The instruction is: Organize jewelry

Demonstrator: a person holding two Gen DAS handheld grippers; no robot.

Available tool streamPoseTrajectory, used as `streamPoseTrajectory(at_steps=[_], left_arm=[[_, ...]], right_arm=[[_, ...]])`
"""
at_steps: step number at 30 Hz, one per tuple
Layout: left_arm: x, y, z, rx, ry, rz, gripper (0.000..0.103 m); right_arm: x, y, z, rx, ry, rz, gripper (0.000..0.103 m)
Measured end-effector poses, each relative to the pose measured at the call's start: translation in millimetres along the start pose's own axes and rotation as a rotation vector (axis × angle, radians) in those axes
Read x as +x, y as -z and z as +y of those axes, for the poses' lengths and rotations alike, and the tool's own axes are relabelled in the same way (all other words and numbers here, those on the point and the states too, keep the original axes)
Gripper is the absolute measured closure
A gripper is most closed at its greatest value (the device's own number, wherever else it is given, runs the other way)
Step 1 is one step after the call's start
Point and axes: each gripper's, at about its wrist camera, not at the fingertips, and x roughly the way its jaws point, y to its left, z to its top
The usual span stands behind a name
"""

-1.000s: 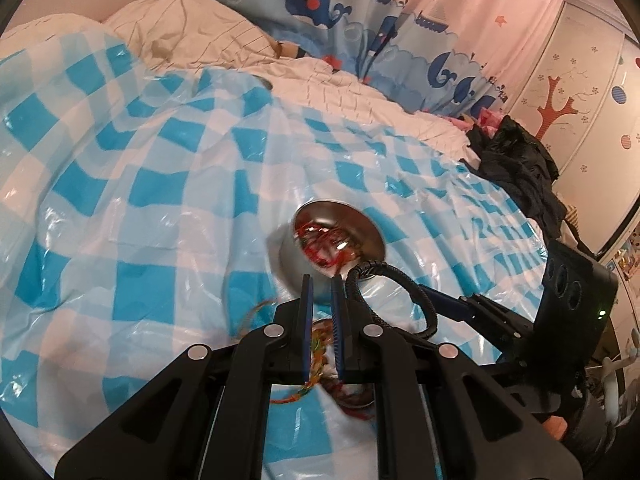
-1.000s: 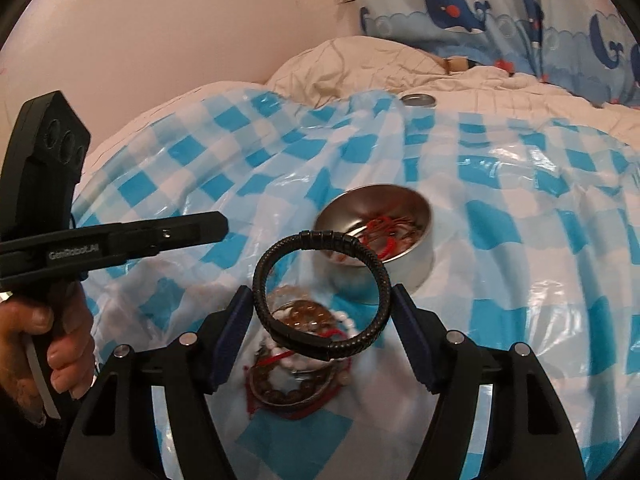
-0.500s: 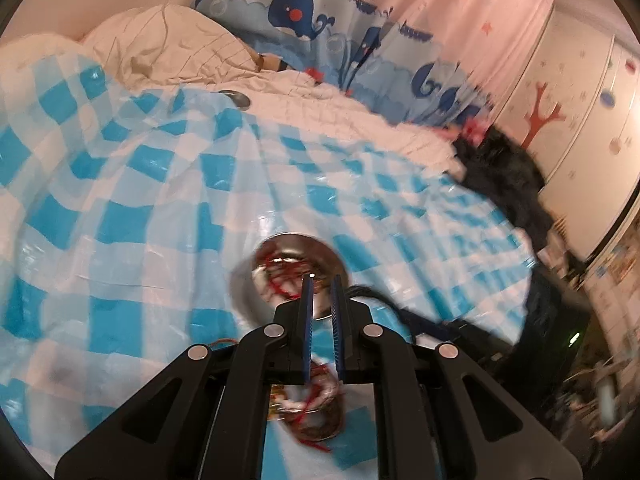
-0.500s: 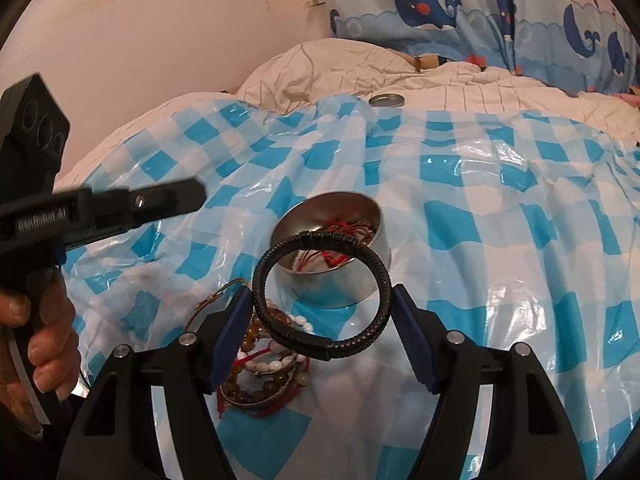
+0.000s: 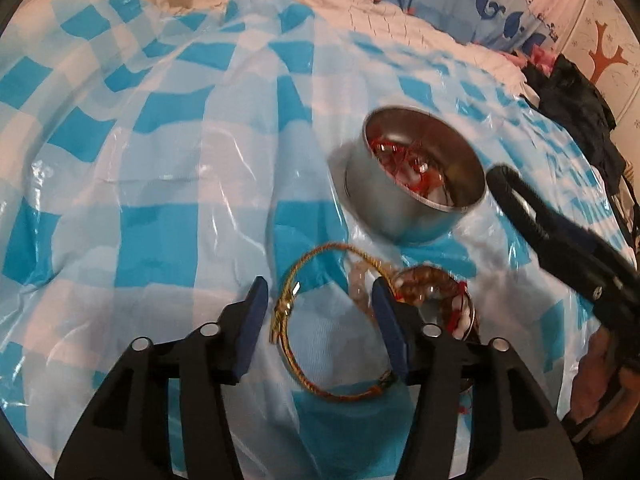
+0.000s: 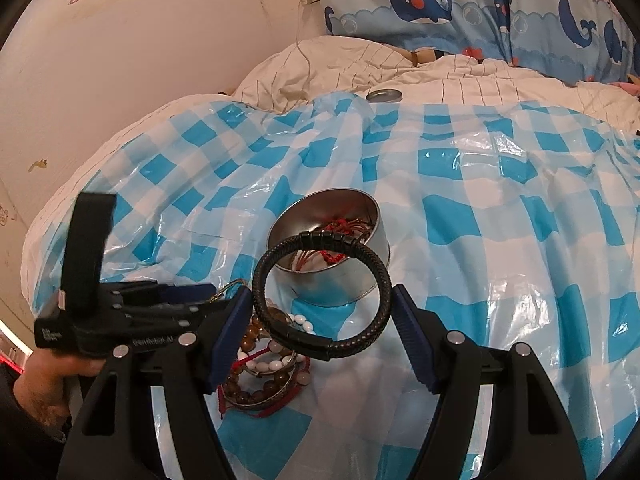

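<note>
A round metal tin [image 5: 404, 216] [image 6: 362, 280] with red string jewelry inside stands on the blue-checked plastic sheet. My left gripper [image 5: 318, 312] is open, low over the sheet, its fingers either side of a gold bangle [image 5: 286, 308]. A pile of bead bracelets [image 5: 436, 296] [image 6: 264, 376] lies just to its right. My right gripper [image 6: 322, 320] is shut on a black braided leather bracelet [image 6: 380, 276], held upright in front of the tin. The bracelet also shows in the left wrist view [image 5: 516, 200], beside the tin's rim.
The tin's lid [image 6: 383, 96] lies far back at the sheet's edge. A rumpled white duvet [image 6: 460, 76] and whale-print pillows [image 6: 440, 4] lie behind. Dark clothes [image 5: 572, 96] are heaped at the right. A wall [image 6: 140, 60] stands on the left.
My left gripper has opened and dropped down to straddle the gold bangle. My right gripper has carried the black bracelet closer to the tin.
</note>
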Motion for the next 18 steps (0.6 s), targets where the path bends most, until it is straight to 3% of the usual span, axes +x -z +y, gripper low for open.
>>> streamPoseTrajectory(at_steps=[2, 3, 9, 18], left_arm=[[-2.7, 2.1, -2.0, 0.014, 0.032, 0.004, 0.094], [-6.3, 2.8, -4.4, 0.036, 0.023, -0.006, 0.096], [-36.4, -2.7, -6.7, 0.019, 0.089, -0.085, 0.096], [-67.5, -38.8, -30.7, -0.03, 0.209, -0.279, 0.096]], right_arm=[[-0.2, 0.1, 0.8, -0.004, -0.001, -0.001, 0.035], [-0.2, 0.2, 1.2, -0.006, -0.002, -0.002, 0.035], [-2.0, -0.1, 0.5, 0.0, 0.003, -0.009, 0.035], [-8.4, -2.7, -6.9, 0.021, 0.009, -0.032, 0.035]])
